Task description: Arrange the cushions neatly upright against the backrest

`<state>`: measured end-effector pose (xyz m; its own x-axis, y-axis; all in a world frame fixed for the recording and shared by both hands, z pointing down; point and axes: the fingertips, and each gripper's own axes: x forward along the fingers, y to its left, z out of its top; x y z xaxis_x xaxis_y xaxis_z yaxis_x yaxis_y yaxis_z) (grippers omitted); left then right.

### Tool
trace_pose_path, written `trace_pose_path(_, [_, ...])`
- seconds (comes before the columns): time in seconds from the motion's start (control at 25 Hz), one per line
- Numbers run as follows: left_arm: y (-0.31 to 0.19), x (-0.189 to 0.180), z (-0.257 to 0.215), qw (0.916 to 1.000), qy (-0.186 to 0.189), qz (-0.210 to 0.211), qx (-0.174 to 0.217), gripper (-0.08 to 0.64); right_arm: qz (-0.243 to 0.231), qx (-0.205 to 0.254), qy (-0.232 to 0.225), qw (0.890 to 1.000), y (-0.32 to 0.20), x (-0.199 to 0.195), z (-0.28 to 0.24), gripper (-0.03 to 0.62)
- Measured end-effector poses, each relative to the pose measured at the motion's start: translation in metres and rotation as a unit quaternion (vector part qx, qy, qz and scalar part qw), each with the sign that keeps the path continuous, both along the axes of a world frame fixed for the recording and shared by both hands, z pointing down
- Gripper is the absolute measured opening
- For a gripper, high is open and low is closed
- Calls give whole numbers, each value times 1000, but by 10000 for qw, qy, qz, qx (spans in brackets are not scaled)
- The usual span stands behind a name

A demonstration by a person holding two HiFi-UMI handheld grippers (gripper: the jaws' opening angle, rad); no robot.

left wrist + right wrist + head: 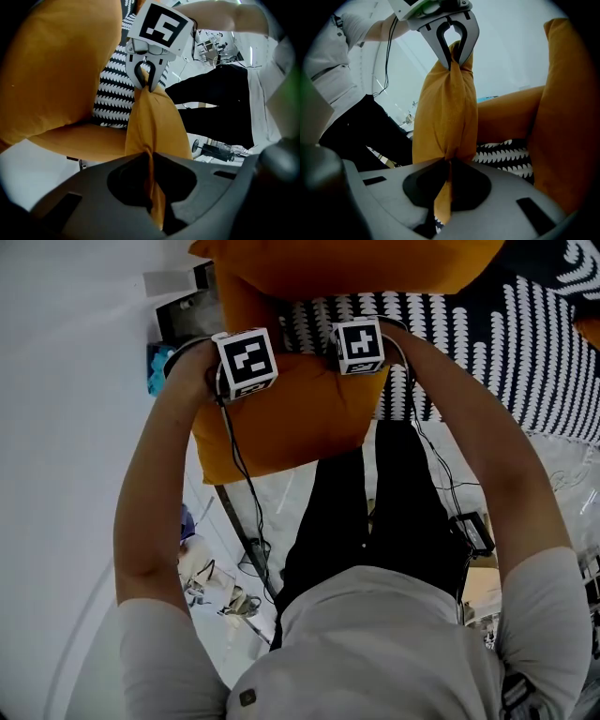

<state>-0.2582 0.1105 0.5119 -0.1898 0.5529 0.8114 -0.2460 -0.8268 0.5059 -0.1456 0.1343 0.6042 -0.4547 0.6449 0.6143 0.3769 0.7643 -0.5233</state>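
Observation:
I hold an orange cushion [281,423] by its upper edge, in front of the person's black trousers. My left gripper [151,161] is shut on a pinch of the orange fabric at one top corner. At the other top corner my right gripper [449,164] is shut on the fabric too. In the head view their marker cubes, left [246,362] and right [358,345], sit side by side over that edge and hide the jaws. A second orange cushion [347,263] lies beyond, next to a black-and-white patterned cushion [511,343].
A teal object [159,367] and a grey box [183,306] lie at the far left. Black cables [246,493] trail over the white floor. A small black device [473,532] sits on the floor at the right. More gear [211,582] stands by the person's left foot.

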Motion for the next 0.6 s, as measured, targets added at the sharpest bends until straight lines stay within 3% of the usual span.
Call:
trace_pose_path(0.48, [18, 27, -68, 9981, 340, -217, 459, 29, -11, 559, 268, 9981, -3, 42, -85, 29])
trace_pose_path(0.6, [10, 34, -79, 9956, 464, -364, 730, 28, -83, 813, 372, 9960, -16, 54, -103, 29])
